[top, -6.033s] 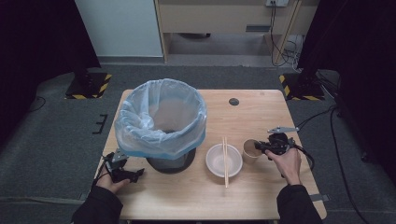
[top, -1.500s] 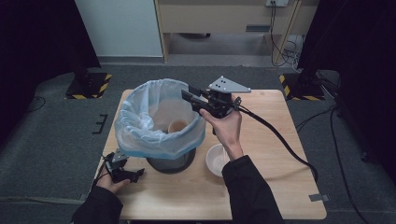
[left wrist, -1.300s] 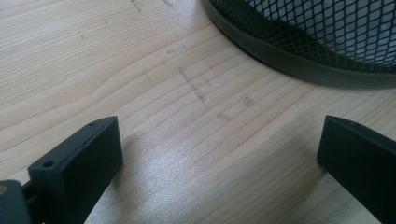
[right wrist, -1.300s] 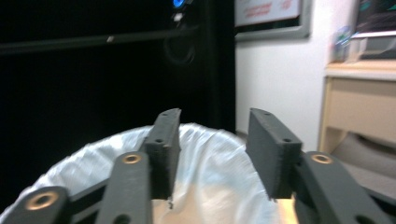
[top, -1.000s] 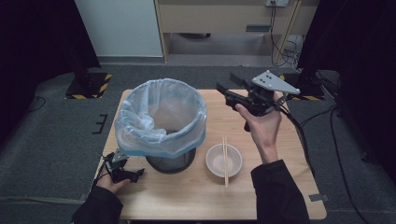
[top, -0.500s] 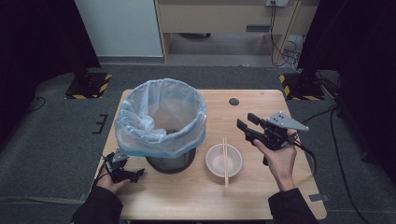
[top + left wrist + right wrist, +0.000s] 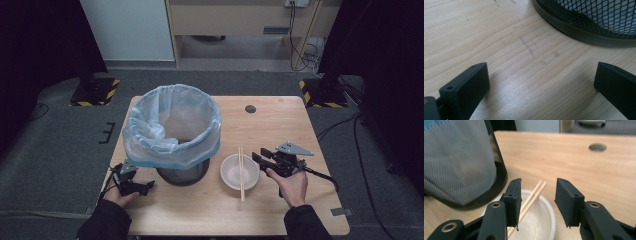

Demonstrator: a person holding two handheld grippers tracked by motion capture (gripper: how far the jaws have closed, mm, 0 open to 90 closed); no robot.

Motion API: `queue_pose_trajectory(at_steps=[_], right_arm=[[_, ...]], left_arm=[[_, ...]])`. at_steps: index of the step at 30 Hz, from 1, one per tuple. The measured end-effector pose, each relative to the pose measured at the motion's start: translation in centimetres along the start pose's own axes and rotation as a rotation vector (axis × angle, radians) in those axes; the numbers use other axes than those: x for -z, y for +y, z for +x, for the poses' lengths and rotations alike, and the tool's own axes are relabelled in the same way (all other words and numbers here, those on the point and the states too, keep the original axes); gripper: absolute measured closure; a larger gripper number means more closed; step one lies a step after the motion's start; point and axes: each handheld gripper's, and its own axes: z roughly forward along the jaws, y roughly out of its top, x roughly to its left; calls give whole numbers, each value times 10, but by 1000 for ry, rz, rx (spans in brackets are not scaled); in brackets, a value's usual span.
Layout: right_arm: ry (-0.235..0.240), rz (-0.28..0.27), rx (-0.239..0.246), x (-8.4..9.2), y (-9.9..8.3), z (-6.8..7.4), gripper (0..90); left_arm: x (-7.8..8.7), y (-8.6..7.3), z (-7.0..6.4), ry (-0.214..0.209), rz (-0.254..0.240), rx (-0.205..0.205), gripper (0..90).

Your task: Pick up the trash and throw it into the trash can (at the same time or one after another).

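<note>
Matt wooden table (image 7: pixel 280 120); smooth white bowl (image 7: pixel 231 175) (wooden chopsticks (image 7: pixel 241 172)); black mesh bin (image 7: pixel 461 167).

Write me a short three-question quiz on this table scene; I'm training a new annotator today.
1. True or false: the chopsticks lie across the white bowl.
2. Which is nearer the bowl: A, the right gripper, or B, the left gripper?
3. What lines the black mesh bin?

Key
1. True: they rest over its rim.
2. A. The right gripper sits just beside the bowl, nothing between its fingers, which have just been closing; the left one rests near the bin's base.
3. A light blue plastic bag, folded over the rim.
</note>
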Motion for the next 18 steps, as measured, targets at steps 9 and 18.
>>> queue_pose_trajectory(at_steps=[9,18], right_arm=[[5,77,5,-18,-14,5,587],[25,136,-14,-34,-24,11,596]], left_arm=[[0,0,0,0,0,0,0],[0,0,0,0,0,0,0]])
